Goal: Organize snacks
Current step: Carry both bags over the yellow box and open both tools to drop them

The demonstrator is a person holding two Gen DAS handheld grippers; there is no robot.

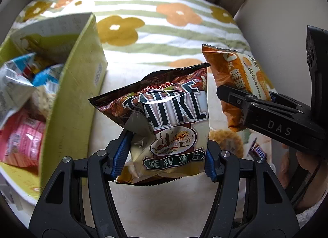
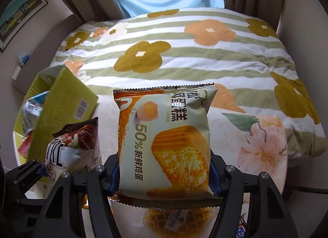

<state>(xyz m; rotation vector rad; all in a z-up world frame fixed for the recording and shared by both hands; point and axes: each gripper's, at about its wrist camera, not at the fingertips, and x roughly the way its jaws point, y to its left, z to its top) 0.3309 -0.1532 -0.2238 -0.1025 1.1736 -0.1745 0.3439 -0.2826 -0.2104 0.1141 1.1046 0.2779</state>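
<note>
Bed [image 2: 205, 57]: covered by a striped, flowered blanket.
Box [image 1: 78, 86]: green, open, at the left on the bed, snack packets inside.
Chip bag [image 1: 174, 127]: held up off the bed just right of the box, pinched at its sides by the left gripper [image 1: 166, 162] fingers.
Cake pack [image 2: 166, 141]: held above the bed, right of the chip bag, squeezed between the right gripper [image 2: 164, 178] fingers.
Waffle pack [image 2: 172, 219]: lies beneath the cake pack.

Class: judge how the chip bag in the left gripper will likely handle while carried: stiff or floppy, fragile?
The chip bag probably crumples: its foil dents where the left gripper squeezes it. Puffy, so likely light. Contents may crush.
</note>
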